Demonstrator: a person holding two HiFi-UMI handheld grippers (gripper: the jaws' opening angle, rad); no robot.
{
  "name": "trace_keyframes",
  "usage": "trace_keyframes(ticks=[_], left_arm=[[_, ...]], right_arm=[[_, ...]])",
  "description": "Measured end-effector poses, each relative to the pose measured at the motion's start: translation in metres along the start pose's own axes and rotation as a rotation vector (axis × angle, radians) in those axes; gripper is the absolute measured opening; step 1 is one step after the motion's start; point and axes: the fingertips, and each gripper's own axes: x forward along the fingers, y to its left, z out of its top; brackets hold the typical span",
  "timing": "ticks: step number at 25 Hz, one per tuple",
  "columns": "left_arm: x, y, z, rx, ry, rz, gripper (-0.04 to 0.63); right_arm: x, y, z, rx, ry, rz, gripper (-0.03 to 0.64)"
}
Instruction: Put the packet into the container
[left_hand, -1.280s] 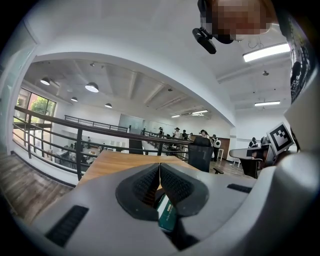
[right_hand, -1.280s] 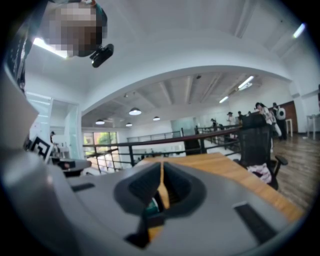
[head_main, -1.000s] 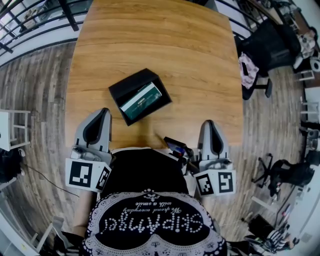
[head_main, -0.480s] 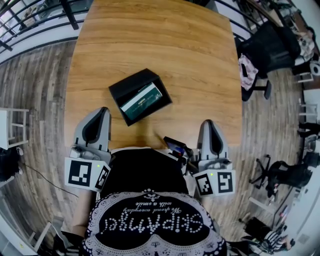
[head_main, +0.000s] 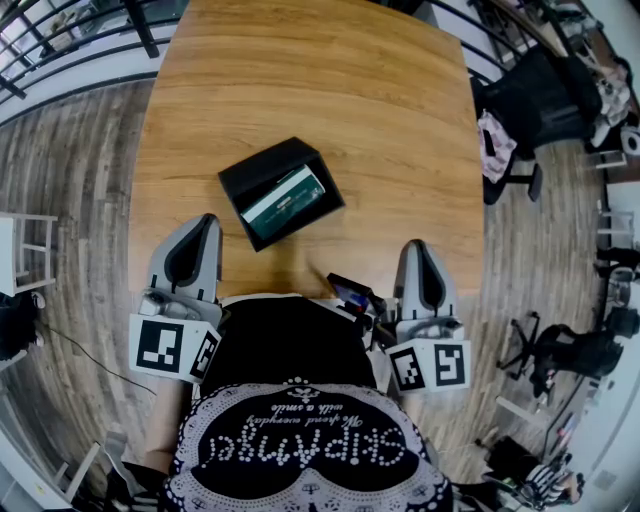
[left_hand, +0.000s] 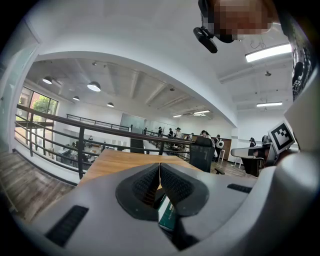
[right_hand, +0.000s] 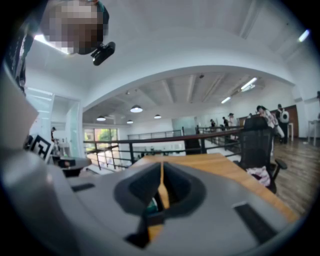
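A green and white packet (head_main: 285, 195) lies flat inside a black open box container (head_main: 239, 177) on the wooden table (head_main: 310, 90). My left gripper (head_main: 200, 225) rests at the table's near edge, left of and below the box, its jaws shut with nothing between them. My right gripper (head_main: 418, 250) sits at the near edge to the right, jaws shut and empty too. In the left gripper view the shut jaws (left_hand: 159, 170) meet in a line, with the packet (left_hand: 166, 217) showing just below them. The right gripper view shows its jaws (right_hand: 161, 172) pressed together.
A small dark device (head_main: 350, 292) lies at the table's near edge between the grippers. A black office chair (head_main: 535, 95) stands to the right of the table. Black railings (head_main: 60, 40) run along the far left. Wood floor surrounds the table.
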Motion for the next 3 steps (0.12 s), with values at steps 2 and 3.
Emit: trace_keyframes(ticks=[2, 3], left_arm=[[0.0001, -0.0008, -0.0003, -0.002, 0.001, -0.002, 0.031], [0.0001, -0.0012, -0.0004, -0.004, 0.002, -0.002, 0.031]], right_arm=[[-0.0007, -0.0006, 0.0001, 0.0, 0.0, -0.002, 0.038], [-0.001, -0.0009, 0.0001, 0.0, 0.0, -0.004, 0.038]])
